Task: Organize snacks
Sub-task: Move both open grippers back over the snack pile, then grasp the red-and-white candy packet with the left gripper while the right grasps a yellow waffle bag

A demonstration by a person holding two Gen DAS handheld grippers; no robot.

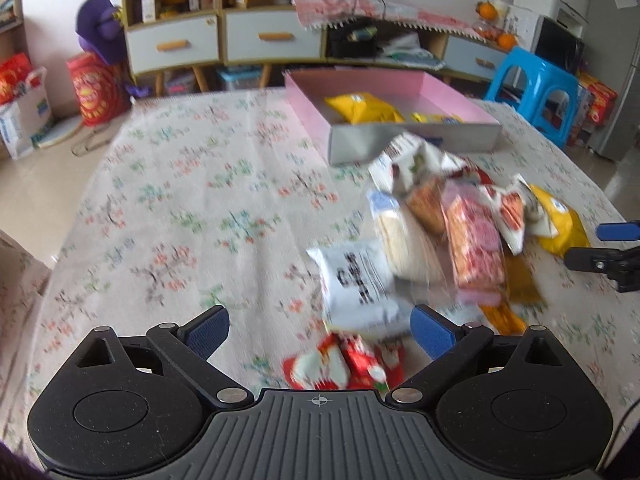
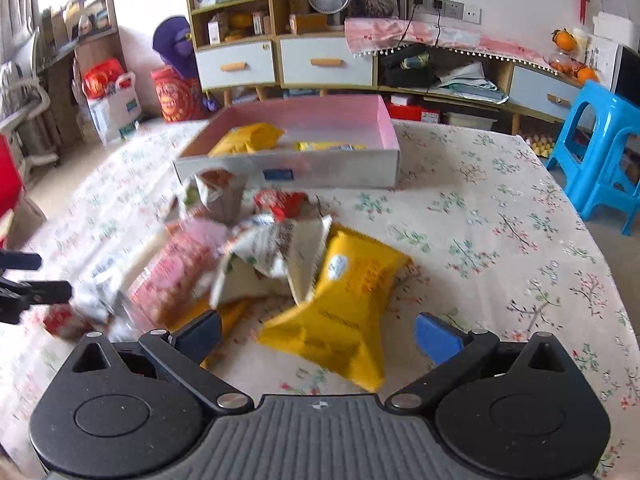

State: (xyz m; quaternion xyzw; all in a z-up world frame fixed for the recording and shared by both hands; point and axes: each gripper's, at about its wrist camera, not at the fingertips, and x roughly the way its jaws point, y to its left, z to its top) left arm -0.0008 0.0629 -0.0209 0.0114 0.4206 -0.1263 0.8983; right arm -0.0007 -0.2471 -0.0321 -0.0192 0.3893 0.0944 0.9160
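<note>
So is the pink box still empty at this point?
No, the pink box already holds a yellow packet and a smaller yellow one.

Snack pile [image 1: 460, 224] smeared by motion blur, wrapper print unreadable, red packet [image 1: 344, 364] partly hidden behind the left gripper's body, right gripper [image 1: 612, 248] cut off at the frame edge, second yellow packet [image 2: 332, 146] in pink box [image 2: 384, 120] mostly hidden by its front wall

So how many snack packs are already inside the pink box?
2 show: a big yellow bag at the pink box's left, a smaller yellow pack to its right. The front wall may hide more.
</note>
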